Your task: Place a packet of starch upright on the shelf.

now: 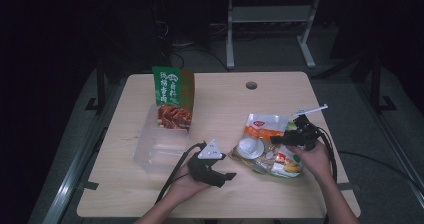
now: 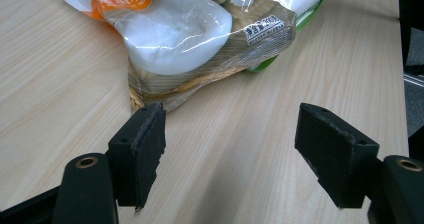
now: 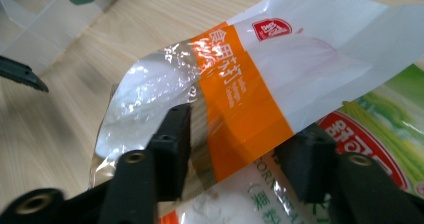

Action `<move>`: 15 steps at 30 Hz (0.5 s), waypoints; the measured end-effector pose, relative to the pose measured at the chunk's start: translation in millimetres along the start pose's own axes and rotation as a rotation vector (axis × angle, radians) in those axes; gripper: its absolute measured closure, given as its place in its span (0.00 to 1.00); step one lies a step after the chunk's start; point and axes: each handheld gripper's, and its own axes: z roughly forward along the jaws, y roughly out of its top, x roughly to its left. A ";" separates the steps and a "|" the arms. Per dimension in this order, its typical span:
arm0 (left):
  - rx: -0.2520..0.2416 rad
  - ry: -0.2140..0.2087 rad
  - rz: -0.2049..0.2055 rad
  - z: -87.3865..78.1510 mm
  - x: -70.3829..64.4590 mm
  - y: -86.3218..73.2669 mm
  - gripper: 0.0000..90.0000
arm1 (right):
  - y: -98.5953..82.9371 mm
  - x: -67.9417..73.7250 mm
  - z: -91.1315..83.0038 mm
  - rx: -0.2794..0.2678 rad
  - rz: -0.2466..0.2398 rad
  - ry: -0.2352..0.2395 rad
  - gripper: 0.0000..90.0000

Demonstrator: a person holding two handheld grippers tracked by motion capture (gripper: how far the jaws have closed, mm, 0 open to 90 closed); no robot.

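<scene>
Right hand-held gripper (image 3: pixel 235 149) jaws apart, straddling orange-banded snack bag (image 3: pixel 250 84), not clamped yet. Bag lies right of centre in high view (image 1: pixel 262 134), on top of green corn packet (image 3: pixel 395 129). Left hand-held gripper (image 2: pixel 230 144) wide open, empty, hovering above worktop (image 2: pixel 250 149) just short of bag's near corner.

Risks, as I judge them: film is slick and puffy, so your pinch may slide off or catch corn packet underneath. Clear tub (image 1: pixel 162 146) and green box (image 1: pixel 172 96) sit left of centre; watch the swing.
</scene>
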 end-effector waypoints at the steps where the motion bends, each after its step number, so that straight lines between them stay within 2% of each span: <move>1: 0.001 0.001 -0.002 0.1 0.3 0.0 0.31 | 0.4 -0.3 0.7 -0.005 0.000 0.001 0.63; 6: 0.000 0.001 -0.018 0.7 4.0 -0.2 0.31 | 1.9 0.2 3.0 -0.014 -0.002 0.028 0.83; 10: -0.005 0.002 -0.030 1.0 5.0 -0.3 0.31 | 3.0 4.7 4.0 -0.004 -0.020 0.042 0.98; 11: -0.004 0.002 -0.030 0.8 5.7 -0.4 0.31 | 3.0 4.7 4.0 -0.004 -0.020 0.042 0.98; 15: -0.009 0.005 -0.049 0.5 8.3 -0.1 0.31 | 7.0 17.1 -2.9 -0.023 -0.085 0.066 1.00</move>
